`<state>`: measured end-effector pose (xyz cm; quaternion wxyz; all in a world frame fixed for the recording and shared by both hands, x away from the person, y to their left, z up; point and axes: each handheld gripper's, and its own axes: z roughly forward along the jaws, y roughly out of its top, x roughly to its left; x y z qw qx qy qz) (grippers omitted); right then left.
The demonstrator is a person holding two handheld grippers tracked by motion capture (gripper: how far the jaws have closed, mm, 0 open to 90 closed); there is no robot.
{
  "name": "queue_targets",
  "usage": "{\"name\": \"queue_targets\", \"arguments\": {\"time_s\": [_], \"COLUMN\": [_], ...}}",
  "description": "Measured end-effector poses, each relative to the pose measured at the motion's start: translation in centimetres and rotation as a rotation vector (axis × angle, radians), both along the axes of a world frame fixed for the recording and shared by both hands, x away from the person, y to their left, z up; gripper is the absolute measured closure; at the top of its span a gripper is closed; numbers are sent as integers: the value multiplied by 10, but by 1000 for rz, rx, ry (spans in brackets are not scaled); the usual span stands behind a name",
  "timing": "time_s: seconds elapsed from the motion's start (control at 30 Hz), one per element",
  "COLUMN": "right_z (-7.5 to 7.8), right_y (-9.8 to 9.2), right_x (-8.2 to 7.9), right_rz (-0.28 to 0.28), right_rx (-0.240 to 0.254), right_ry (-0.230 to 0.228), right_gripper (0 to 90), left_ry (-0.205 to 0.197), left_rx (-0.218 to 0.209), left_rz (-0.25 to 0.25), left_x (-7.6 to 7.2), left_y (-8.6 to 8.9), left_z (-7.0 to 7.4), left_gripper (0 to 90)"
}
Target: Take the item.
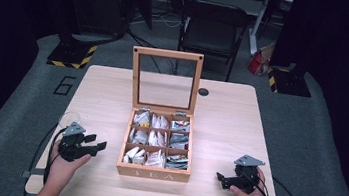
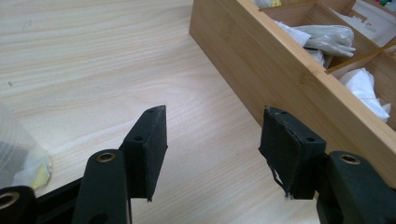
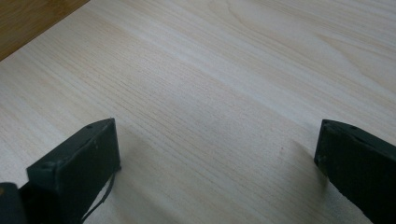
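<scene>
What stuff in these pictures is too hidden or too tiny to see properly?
- Packets in the open wooden tea box: the high view shows them too small to read.
- Far compartments of that box: cut off by the top and right edges of the left gripper view.
- Clear plastic cup: cut off by the left edge of the left gripper view, contents blurred.
- Small dark round thing on the pale wooden table: too small to identify.

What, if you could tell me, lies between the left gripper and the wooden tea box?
Nothing: in the high view, only bare table separates the left gripper from the tea box; the left gripper view shows the same.
</scene>
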<state>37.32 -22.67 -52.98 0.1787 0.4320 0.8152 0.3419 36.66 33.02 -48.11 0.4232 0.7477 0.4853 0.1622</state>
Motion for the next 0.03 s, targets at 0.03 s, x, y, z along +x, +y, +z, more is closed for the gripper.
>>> {"name": "queue_targets", "arguments": {"time_s": [0.03], "right_z": [0], "right_y": [0], "right_x": [0], "right_rz": [1], "right_rx": [-1], "right_ry": [-1], "right_gripper": [0], "left_ry": [11], "left_rx": [4], "left_rz": [-8], "left_x": [0], "left_y": [0], "left_z": [0], "left_gripper": [412]}}
